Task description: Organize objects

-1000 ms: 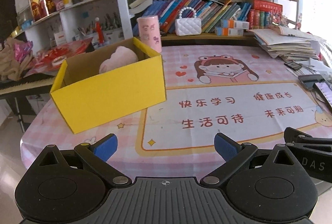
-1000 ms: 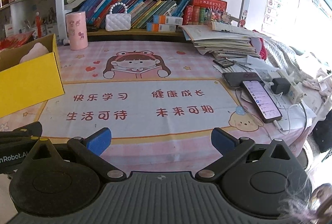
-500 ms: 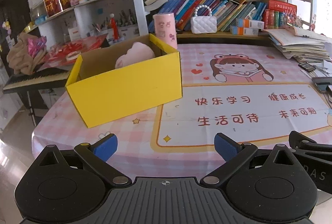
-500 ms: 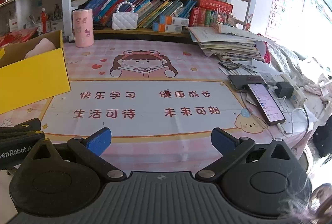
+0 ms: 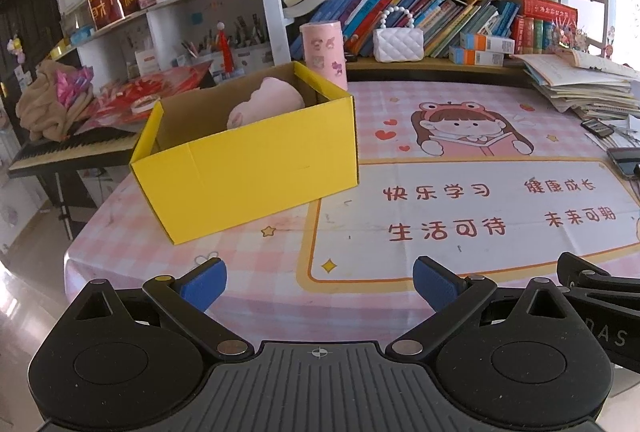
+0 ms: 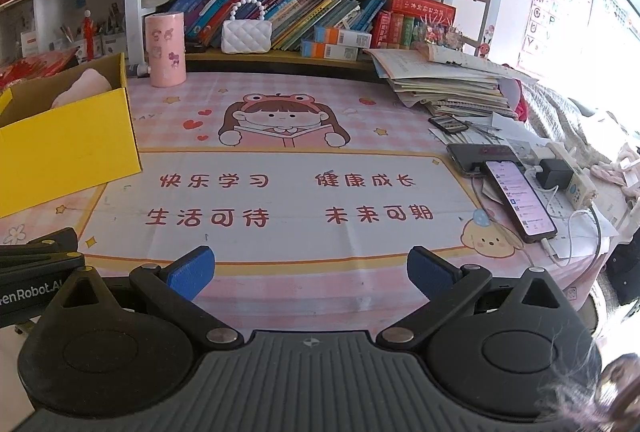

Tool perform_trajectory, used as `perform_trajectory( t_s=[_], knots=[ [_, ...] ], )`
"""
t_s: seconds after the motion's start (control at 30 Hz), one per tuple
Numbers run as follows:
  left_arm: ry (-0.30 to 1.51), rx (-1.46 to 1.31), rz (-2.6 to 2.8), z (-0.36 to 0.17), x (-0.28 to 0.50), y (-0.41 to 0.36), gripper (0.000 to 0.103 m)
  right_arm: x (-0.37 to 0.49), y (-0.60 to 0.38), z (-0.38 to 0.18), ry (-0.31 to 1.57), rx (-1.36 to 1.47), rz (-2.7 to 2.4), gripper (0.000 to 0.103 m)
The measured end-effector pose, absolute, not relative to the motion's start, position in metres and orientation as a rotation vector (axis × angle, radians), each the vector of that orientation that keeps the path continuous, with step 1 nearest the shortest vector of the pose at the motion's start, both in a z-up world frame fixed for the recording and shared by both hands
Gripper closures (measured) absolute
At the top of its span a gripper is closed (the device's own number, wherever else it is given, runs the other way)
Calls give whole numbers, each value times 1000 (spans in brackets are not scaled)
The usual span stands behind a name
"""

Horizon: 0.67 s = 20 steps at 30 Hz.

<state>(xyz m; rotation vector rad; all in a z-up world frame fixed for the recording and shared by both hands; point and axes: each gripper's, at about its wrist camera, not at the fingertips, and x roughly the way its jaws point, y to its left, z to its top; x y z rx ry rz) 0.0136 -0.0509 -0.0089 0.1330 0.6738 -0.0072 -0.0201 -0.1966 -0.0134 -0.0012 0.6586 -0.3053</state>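
Observation:
An open yellow cardboard box [image 5: 248, 167] stands on the left part of the pink checked tablecloth [image 5: 280, 260], also seen at the left edge as the box [image 6: 68, 147]. A pale pink soft object [image 5: 264, 103] lies inside it, visible too as the pink object [image 6: 86, 85]. My left gripper [image 5: 318, 286] hangs open and empty near the table's front edge, well short of the box. My right gripper [image 6: 310, 270] is open and empty over the front edge of the printed mat [image 6: 280, 191].
A pink cylinder [image 6: 165, 49] and a white quilted handbag [image 6: 247, 33] stand at the back by the bookshelf. Stacked papers [image 6: 444, 83], two phones [image 6: 516, 199] and a charger with cables lie at the right. A keyboard [image 5: 68, 147] sits beyond the table's left edge.
Both grippers have drawn back and shifted left a little; the yellow box has slid toward the centre of the left wrist view. Both stay open and empty.

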Motion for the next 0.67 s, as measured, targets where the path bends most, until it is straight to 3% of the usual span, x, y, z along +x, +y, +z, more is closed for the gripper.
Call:
perform_trajectory(
  t_s=[0.67],
  knots=[
    [691, 117, -27, -13, 16, -61, 2, -14, -208, -17, 685, -3, -323, 0]
  ],
)
